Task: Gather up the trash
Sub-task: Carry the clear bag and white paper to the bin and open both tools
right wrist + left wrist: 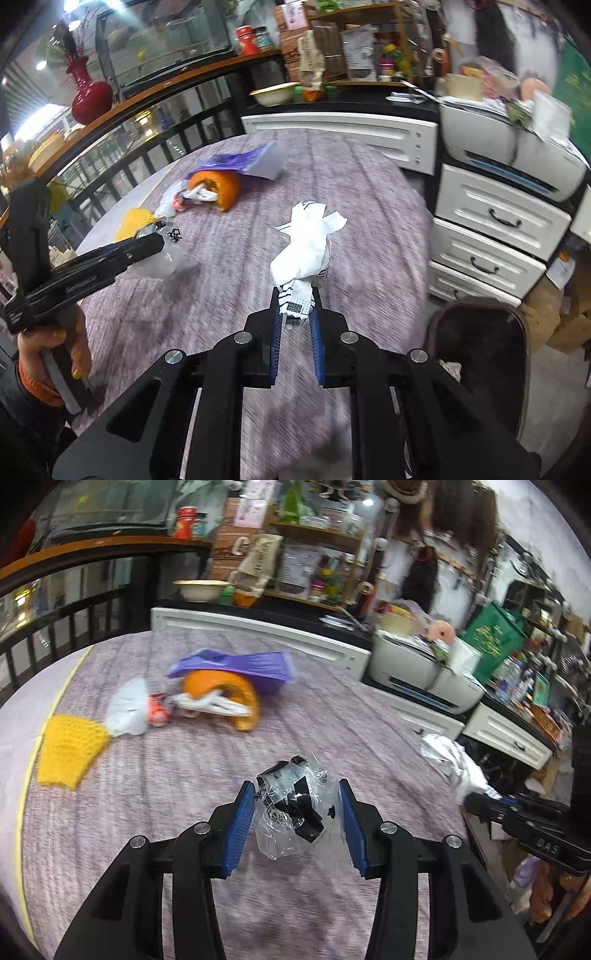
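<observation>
My left gripper (297,792) is open, its blue pads on either side of a crumpled clear and black plastic wrapper (295,805) on the purple tablecloth; whether the pads touch it I cannot tell. My right gripper (297,295) is shut on a crumpled white paper wrapper (304,245) and holds it above the table; this wrapper also shows in the left wrist view (456,762). Farther back lie an orange piece (225,690), a purple packet (243,664), a white bag (127,707) and a yellow knitted piece (70,749). The left gripper also shows in the right wrist view (159,236).
A dark bin (480,354) stands on the floor right of the table. White drawers (495,236) and a printer (509,155) stand at right. A black railing (147,147) and a red vase (90,92) are at left.
</observation>
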Demonstrator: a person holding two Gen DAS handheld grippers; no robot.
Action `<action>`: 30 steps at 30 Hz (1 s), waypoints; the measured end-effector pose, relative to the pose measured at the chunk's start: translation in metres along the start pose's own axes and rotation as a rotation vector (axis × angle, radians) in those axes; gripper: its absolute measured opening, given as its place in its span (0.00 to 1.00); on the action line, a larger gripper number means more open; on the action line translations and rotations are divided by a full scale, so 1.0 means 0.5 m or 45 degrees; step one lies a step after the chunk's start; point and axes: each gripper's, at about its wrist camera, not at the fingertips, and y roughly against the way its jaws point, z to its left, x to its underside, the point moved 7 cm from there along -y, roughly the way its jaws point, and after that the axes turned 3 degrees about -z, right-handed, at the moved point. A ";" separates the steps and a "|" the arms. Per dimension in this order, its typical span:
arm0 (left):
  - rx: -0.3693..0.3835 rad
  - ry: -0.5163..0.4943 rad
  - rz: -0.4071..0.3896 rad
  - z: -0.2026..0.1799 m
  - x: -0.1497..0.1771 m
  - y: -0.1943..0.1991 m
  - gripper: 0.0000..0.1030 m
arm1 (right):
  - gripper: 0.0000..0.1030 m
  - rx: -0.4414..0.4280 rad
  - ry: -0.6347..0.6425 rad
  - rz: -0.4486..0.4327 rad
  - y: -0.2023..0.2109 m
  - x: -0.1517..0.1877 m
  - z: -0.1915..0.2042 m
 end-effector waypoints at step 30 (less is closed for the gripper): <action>0.378 -0.292 0.206 -0.429 0.124 -0.094 0.44 | 0.15 0.395 -0.366 0.058 0.110 0.205 -0.356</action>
